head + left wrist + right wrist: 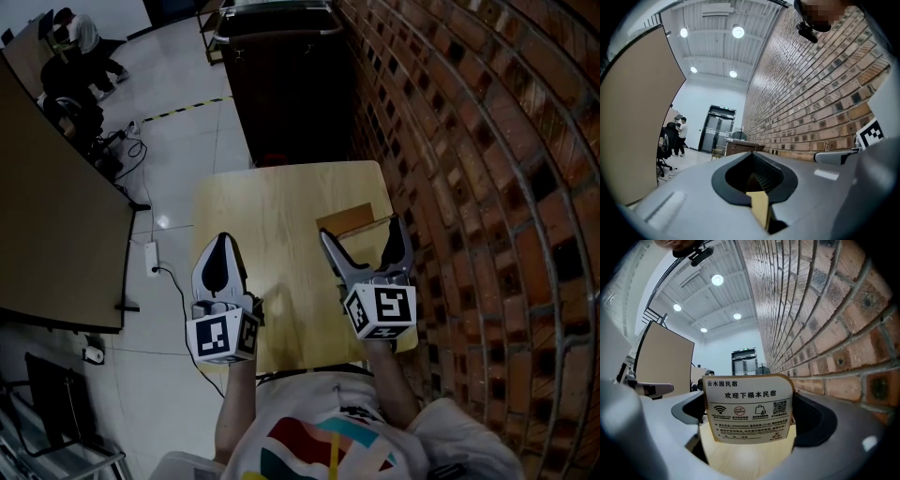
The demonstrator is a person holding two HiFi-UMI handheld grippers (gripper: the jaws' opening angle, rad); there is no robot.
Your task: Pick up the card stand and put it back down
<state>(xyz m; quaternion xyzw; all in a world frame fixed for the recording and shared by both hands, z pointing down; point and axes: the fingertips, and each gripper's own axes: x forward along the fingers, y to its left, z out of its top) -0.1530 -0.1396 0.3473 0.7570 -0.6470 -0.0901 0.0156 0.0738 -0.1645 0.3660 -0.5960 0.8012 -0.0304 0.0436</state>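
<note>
The right gripper (364, 231) is held with jaws apart around the card stand (747, 404), ready to grab it. The left gripper (223, 240) is parked aside, jaws together, empty.

**Two hand-held tongs low in the head view, one pinched shut and one spread**

The left tongs (223, 240) sit at lower centre-left of the frame, their jaws pressed together into one point with nothing between them. Their marker cube (223, 336) faces the camera, above a bare left forearm (239, 403) that rises from the bottom edge. The right tongs (363, 231) sit right of centre with their jaws wide apart, one on each side of the card stand (747, 408). Whether the pads press its edges cannot be told. The right forearm (389, 384) runs up from the lower right.
</note>
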